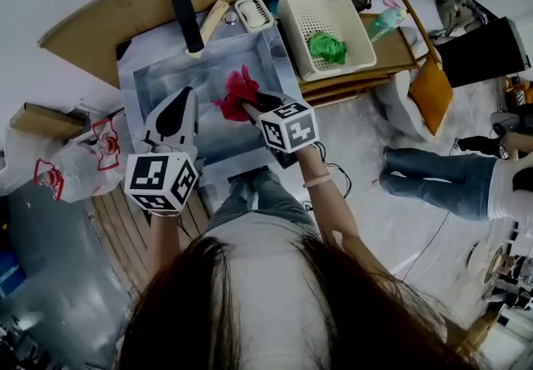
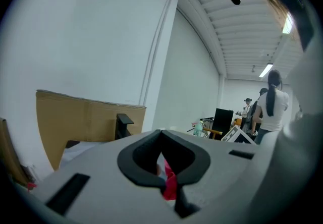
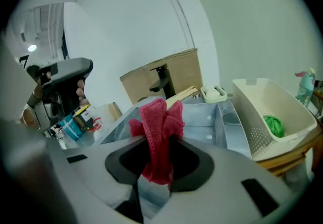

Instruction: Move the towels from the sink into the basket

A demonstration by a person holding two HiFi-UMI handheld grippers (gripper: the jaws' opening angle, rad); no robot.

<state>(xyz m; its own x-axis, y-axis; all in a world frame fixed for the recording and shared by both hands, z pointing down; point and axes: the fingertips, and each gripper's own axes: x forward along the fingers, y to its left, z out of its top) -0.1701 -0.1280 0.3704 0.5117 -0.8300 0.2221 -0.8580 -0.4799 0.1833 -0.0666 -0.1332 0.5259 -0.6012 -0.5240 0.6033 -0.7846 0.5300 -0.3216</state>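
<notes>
While over sink [image 1: 179, 77], towel [image 3: 154, 127] between jaws

Head view looks down; right gripper view shares sink [image 1: 179, 81], seemingly close.

Cardboard sheet [image 1: 133, 6] behind black faucet [image 1: 186, 18], soap dish [image 1: 253, 13], green spray bottle [image 1: 385, 23], orange cushion [image 1: 431, 87]

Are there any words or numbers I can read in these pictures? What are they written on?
No text here can be read.
White plastic bag: red print, too blurred to read.
Small blue and yellow package: print too small to read.
Marker cubes and: only black-and-white square patterns, no letters or numbers.
</notes>
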